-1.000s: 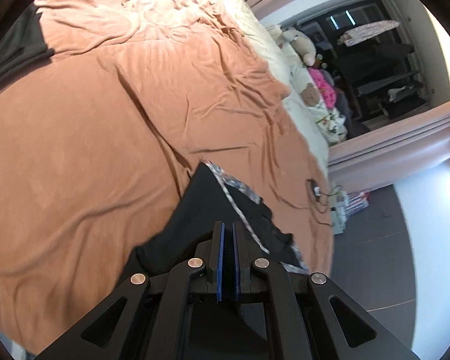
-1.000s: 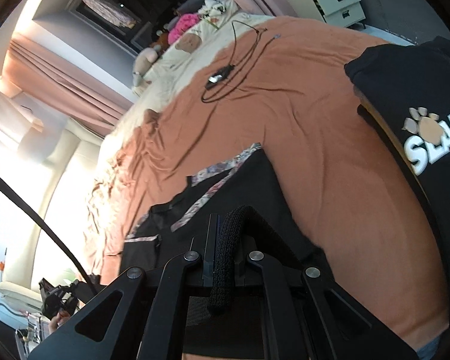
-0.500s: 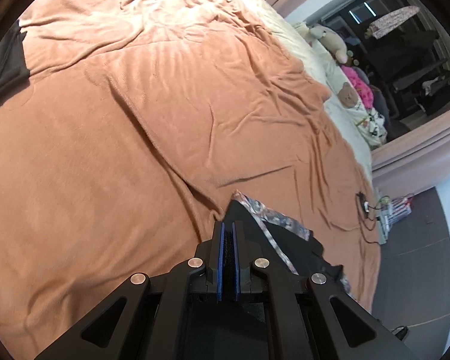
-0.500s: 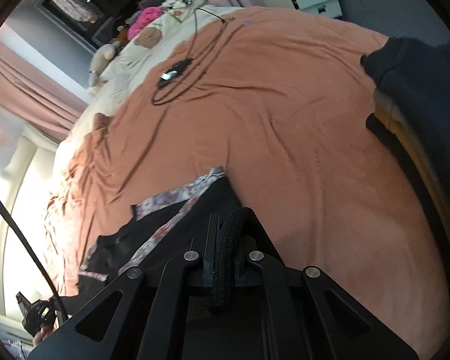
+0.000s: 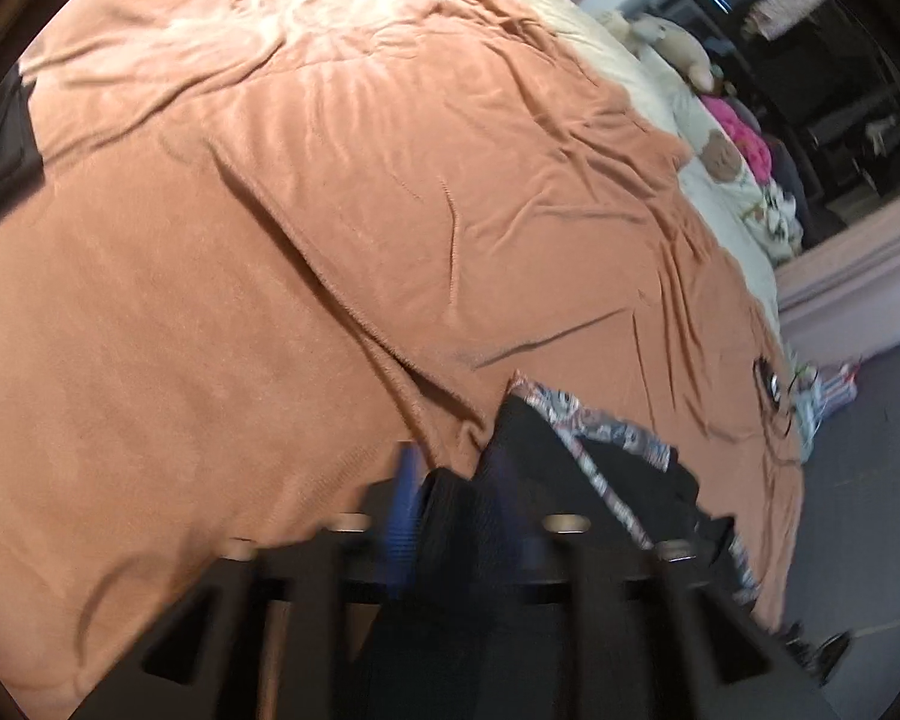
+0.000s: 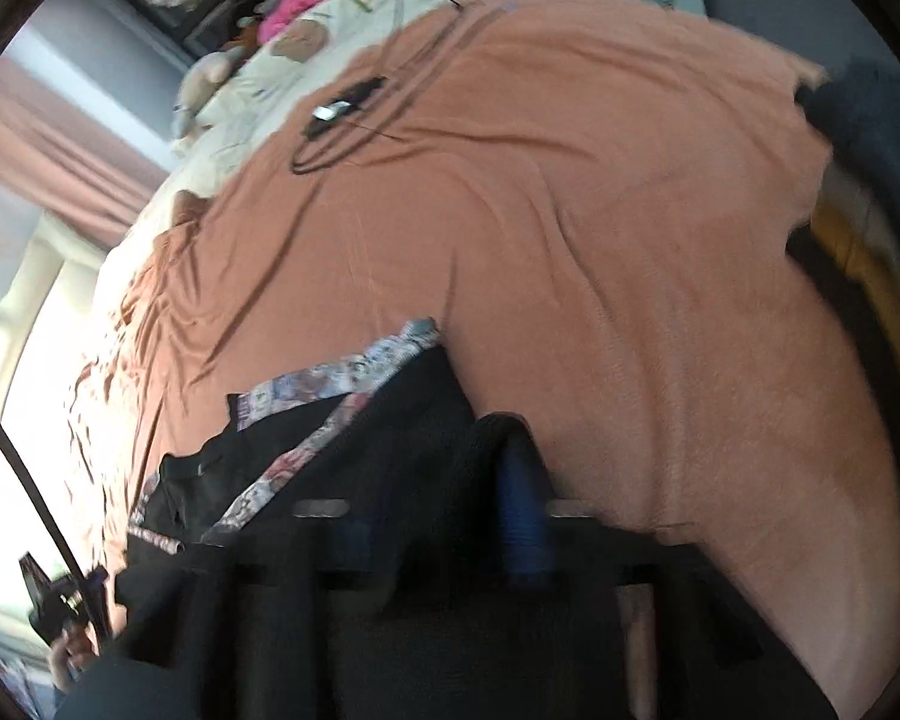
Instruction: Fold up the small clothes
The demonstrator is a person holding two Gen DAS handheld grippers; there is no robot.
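Across the bed (image 5: 222, 312), under its rust-orange blanket (image 6: 570, 228), nothing large has shifted over the last second: the creases run as they did, the black cable (image 6: 354, 120) lies coiled up near the cream bedding, and a separate dark garment (image 5: 0, 150) sits well apart at the far edge in the left view.

What has changed concerns the black shorts (image 6: 342, 456) with their patterned trim (image 6: 336, 375). A second ago they hung pinched between both sets of closed fingers; now they lie on the blanket close to the near edge of the bed, trim edge turned away from the cameras, their body spread flat rather than bunched.

Smallest, and most telling, are the jaws. Those of the left hand-held gripper (image 5: 450, 498) are opening, already about halfway apart, with a band of black fabric between the blue pads (image 5: 403, 516) but no longer squeezed. Those of the right hand-held gripper (image 6: 444, 516) are opening too and stand wider, a dark fold lying loosely between them.

By my reading, the shorts have just been set down and released: the laying-out step is done, and the next grasp should take an edge to begin the fold.
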